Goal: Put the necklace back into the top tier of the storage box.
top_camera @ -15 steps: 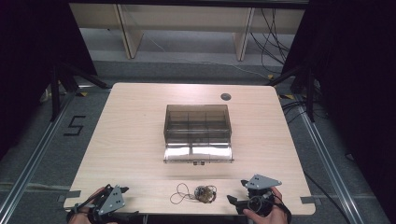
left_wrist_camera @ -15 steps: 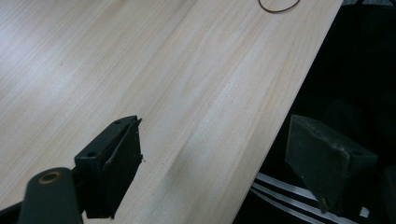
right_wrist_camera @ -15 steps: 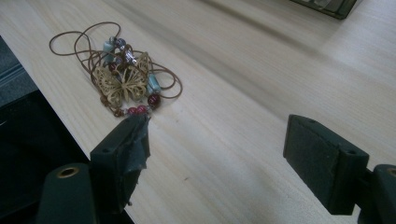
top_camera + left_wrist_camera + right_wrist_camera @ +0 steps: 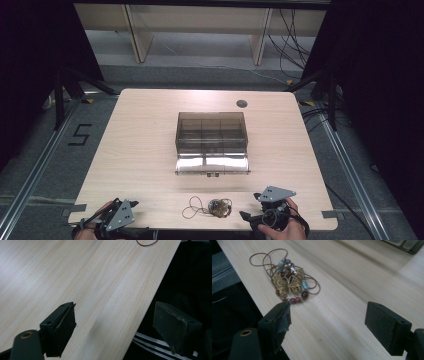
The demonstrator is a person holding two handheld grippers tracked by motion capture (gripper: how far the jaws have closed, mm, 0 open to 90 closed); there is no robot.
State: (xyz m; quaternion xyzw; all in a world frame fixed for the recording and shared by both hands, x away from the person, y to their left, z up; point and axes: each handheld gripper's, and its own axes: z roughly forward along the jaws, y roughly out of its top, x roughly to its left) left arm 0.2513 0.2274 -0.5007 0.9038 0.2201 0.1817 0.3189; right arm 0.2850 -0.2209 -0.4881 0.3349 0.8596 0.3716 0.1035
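Necklace (image 4: pixel 289 282) lies upper left of frame, just beyond my right gripper (image 4: pixel 327 330), jaws apart, empty. My left gripper (image 4: pixel 120 332) also gapes, empty.

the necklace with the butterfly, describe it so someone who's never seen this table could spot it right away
On the light wooden table, look toward the near edge, in front of the smoky clear plastic compartment box. There lies the tangled brown cord necklace, between the two grippers. Its gold filigree butterfly pendant and red and pale blue beads set it apart.

Butterfly-pendant necklace (image 4: pixel 289 282) lies bunched near table's (image 4: pixel 150 150) front edge.
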